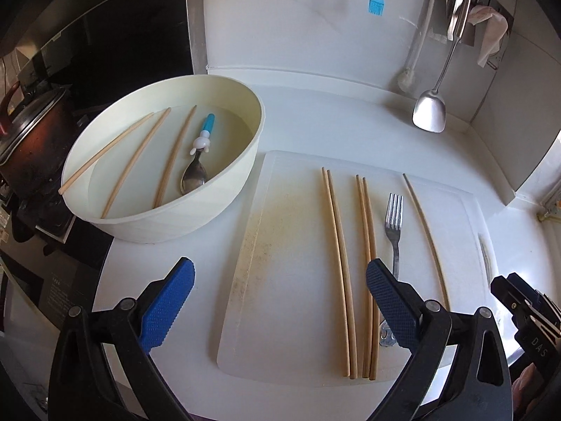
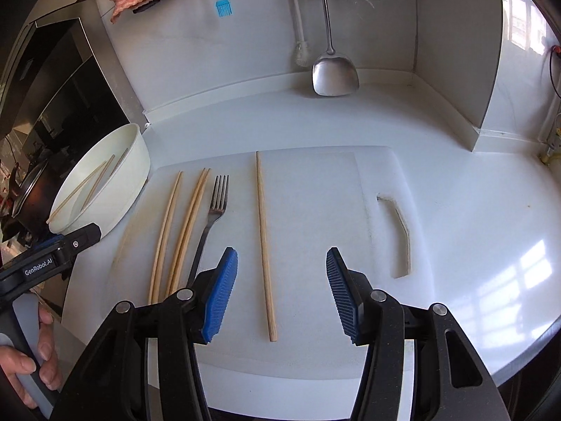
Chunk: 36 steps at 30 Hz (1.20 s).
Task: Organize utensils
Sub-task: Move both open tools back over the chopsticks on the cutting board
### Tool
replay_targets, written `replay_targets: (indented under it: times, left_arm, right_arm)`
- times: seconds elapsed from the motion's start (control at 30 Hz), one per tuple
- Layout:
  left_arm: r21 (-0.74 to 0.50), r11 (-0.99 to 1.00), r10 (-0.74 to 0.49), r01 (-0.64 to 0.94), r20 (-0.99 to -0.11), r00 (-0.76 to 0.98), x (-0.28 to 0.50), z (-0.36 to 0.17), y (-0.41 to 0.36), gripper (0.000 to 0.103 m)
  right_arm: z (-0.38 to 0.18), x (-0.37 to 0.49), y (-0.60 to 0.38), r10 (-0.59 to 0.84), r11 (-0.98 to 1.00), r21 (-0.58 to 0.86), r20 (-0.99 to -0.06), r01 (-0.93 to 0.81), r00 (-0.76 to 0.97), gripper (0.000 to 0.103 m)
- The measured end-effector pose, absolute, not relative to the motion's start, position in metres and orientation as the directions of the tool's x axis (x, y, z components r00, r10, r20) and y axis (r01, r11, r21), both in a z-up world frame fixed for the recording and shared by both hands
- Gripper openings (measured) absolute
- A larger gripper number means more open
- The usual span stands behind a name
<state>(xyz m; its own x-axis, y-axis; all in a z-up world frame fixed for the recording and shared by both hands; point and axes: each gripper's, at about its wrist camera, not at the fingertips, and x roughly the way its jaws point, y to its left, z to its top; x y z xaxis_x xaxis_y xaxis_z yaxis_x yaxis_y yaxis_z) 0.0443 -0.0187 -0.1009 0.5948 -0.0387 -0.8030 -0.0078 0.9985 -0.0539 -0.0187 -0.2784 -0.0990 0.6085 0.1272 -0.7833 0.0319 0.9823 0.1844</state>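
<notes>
Two grippers hung over the white countertop [image 2: 438,161], and both stood open with nothing between their blue pads. The white plastic cutting board [image 2: 315,210], stained yellowish at its left edge, lay at centre. Far left sat the round cream plastic basin [image 1: 224,189], holding water, three pale wooden chopsticks [image 1: 135,163] and a steel spoon with a blue-and-white handle [image 1: 196,166]. On the board, left to right, lay two pairs of wooden chopsticks [image 1: 338,266], a steel fork [image 1: 393,224] and a single wooden chopstick [image 2: 263,242], all pointing near to far. The left gripper [image 1: 280,301] hovered above the board's near left part, the right gripper [image 2: 282,293] straddling the single chopstick's near end without touching it.
</notes>
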Motion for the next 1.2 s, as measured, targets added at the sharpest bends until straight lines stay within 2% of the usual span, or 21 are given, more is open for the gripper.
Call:
replay_targets:
  times: [0.2,0.4,0.6,0.8,1.2]
  left_arm:
    - [-0.011,1.000,-0.012,0.005,-0.807,0.590,0.047,-0.124,-0.027,0.097]
    - [-0.034,0.999,-0.015,-0.020,-0.782,0.623,0.055,-0.143,-0.026,0.097]
    - [0.025,1.000,0.024,-0.008,-0.767,0.641,0.060,-0.156,-0.035,0.097]
    - [-0.041,0.999,-0.012,-0.033,-0.789,0.614,0.063,-0.165,-0.032,0.097]
    - [-0.042,0.998,-0.008,-0.043,-0.795,0.606,0.069,-0.172,-0.037,0.097]
  right_arm:
    - [-0.118,-0.004,-0.282,0.159,0.974,0.225,-0.761,0.026,0.628,0.051]
    - [-0.138,0.011,-0.269,0.162,0.978,0.208,-0.755,-0.003,0.636,0.051]
    - [-0.148,0.018,-0.262,0.138,0.985,0.172,-0.754,-0.010,0.642,0.051]
    - [-0.152,0.020,-0.257,0.142,0.986,0.162,-0.760,-0.027,0.635,0.051]
    - [-0.156,0.021,-0.262,0.137,0.986,0.164,-0.757,-0.018,0.639,0.051]
